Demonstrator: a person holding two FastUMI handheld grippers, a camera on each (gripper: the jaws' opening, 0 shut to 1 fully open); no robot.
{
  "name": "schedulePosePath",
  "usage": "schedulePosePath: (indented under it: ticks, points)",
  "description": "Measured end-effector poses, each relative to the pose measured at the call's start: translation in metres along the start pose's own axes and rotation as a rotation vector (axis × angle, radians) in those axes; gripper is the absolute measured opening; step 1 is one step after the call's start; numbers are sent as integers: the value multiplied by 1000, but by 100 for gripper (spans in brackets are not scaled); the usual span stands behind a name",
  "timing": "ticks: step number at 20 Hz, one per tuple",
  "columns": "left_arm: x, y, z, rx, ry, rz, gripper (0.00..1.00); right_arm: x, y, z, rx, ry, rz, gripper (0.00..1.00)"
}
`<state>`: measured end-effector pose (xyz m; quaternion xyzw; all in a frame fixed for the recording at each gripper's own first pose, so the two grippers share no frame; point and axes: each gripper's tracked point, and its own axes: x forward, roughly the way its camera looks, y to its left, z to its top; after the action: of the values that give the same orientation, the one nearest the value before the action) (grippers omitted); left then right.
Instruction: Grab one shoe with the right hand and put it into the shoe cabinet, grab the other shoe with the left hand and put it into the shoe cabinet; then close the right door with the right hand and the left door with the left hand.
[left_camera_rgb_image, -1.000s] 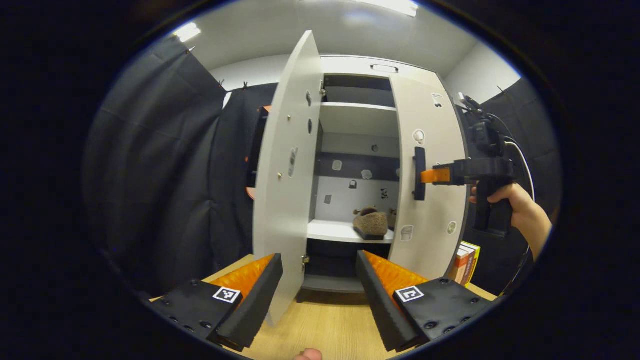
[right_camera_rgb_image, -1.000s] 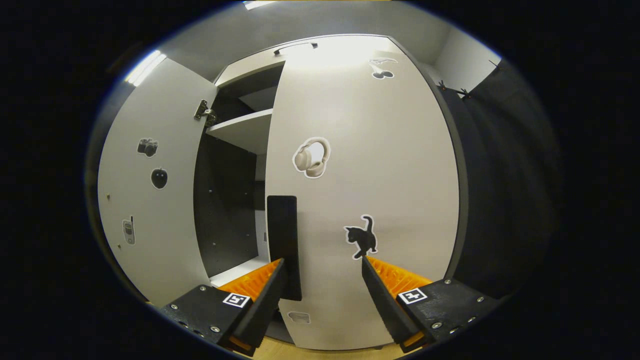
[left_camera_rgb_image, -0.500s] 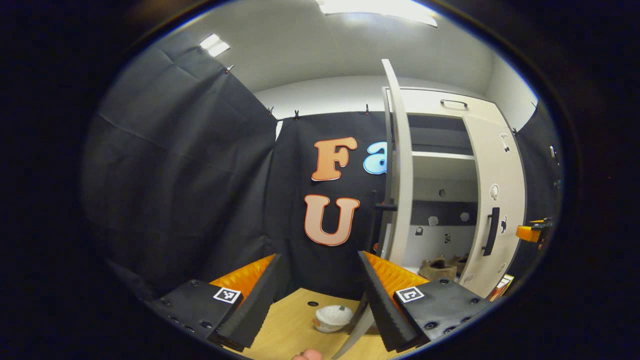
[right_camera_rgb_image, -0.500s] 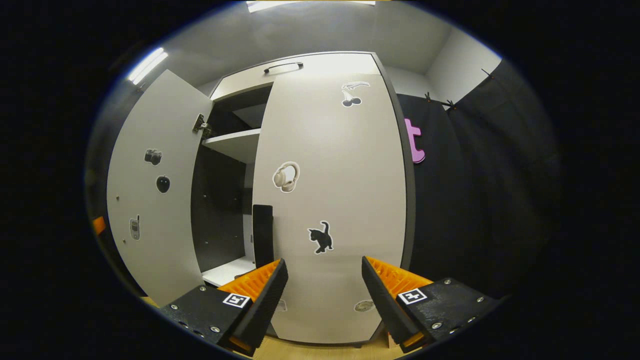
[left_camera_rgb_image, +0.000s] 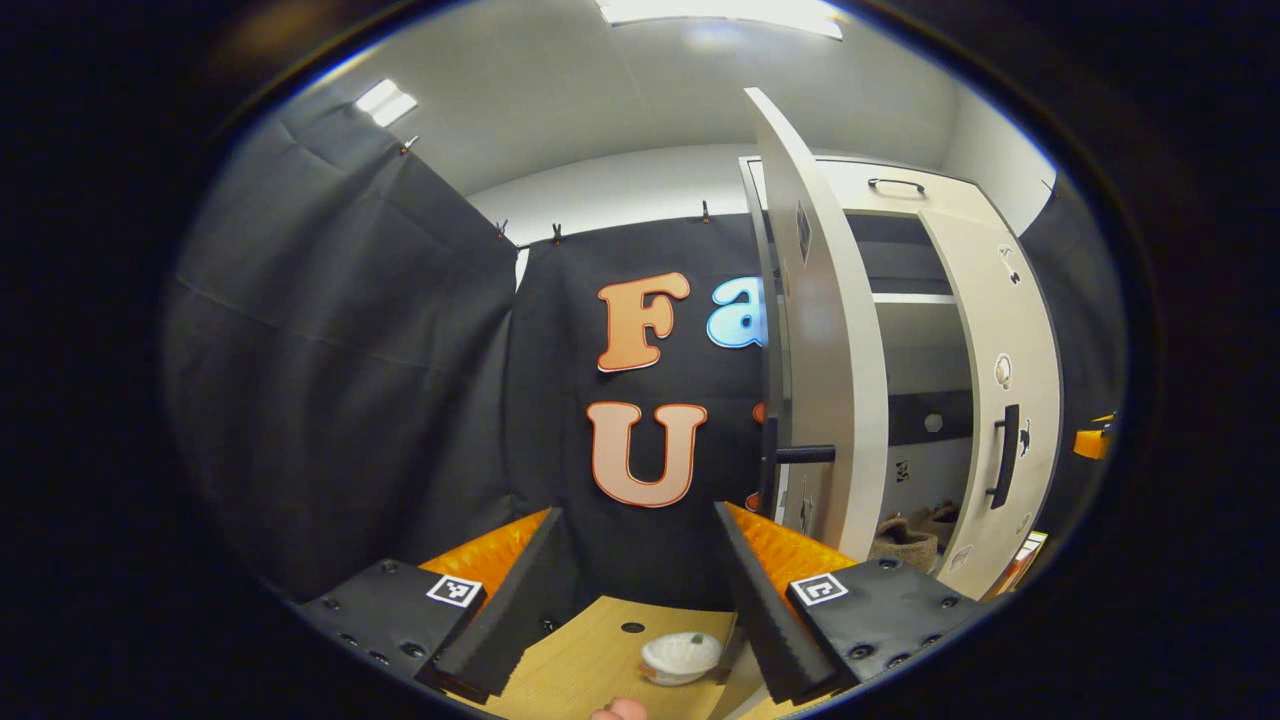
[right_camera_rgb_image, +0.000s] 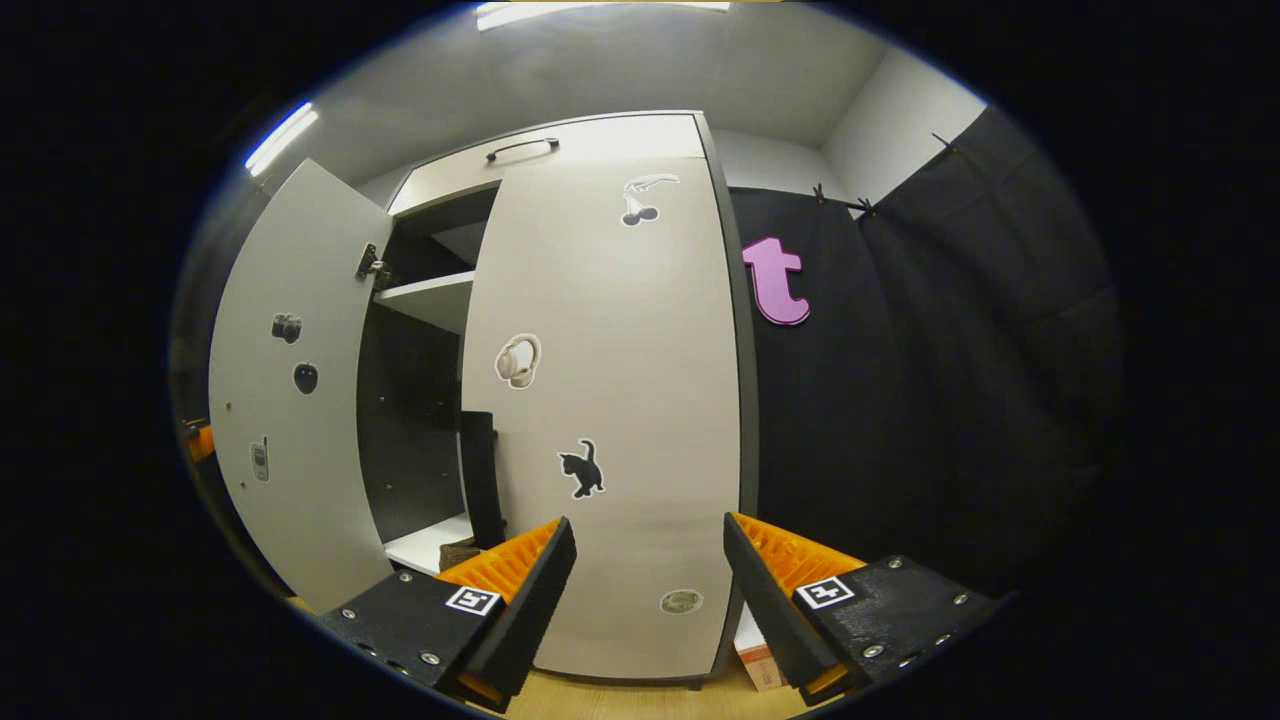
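Observation:
In the left gripper view the cabinet's left door (left_camera_rgb_image: 815, 380) stands open, nearly edge-on, its dark handle (left_camera_rgb_image: 790, 455) just above my right finger. My left gripper (left_camera_rgb_image: 635, 590) is open and holds nothing, on the door's outer side. Two brown shoes (left_camera_rgb_image: 905, 540) sit on the white shelf inside. The right door (right_camera_rgb_image: 620, 420) looks shut or nearly so, its handle (right_camera_rgb_image: 480, 470) at its left edge. My right gripper (right_camera_rgb_image: 648, 590) is open and empty, a short way back from that door. A bit of shoe (right_camera_rgb_image: 460, 552) shows through the gap, and the left door (right_camera_rgb_image: 285, 400) hangs open.
A white bowl (left_camera_rgb_image: 680, 655) lies on the wooden floor (left_camera_rgb_image: 600, 650) between my left fingers. A box (right_camera_rgb_image: 755, 650) stands at the cabinet's lower right corner. The other gripper's tip (left_camera_rgb_image: 1095, 440) shows far right. Black cloth walls stand left and right of the cabinet.
The left gripper swung from facing the cabinet's opening to the outer side of the left door. The right gripper drew back from the right door's handle; that door went from ajar to nearly shut.

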<state>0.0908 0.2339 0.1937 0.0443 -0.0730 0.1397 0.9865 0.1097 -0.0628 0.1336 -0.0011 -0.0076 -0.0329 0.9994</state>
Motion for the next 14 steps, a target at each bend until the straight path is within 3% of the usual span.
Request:
schedulePosePath:
  ticks: [1,4,6,7,10,11,14]
  points:
    - [1,-1,0,2,0,-3,99,0,-3,1,3,0,-6,92]
    - [1,-8,2,20,4,-11,94,-1,-6,1,5,0,-8,92]
    - [-5,-25,2,14,5,-39,99,-2,-6,2,7,-1,-5,92]
    - [-9,-33,2,6,9,-57,94,-3,-4,2,8,-2,-1,92]
    - [-15,-60,2,-11,15,-122,94,-5,0,2,8,-6,2,92]
    - [-16,-73,3,-19,10,-155,99,-6,1,1,16,-7,3,92]
    - [-17,-118,2,-39,13,-254,89,-10,10,-3,51,-2,20,92]
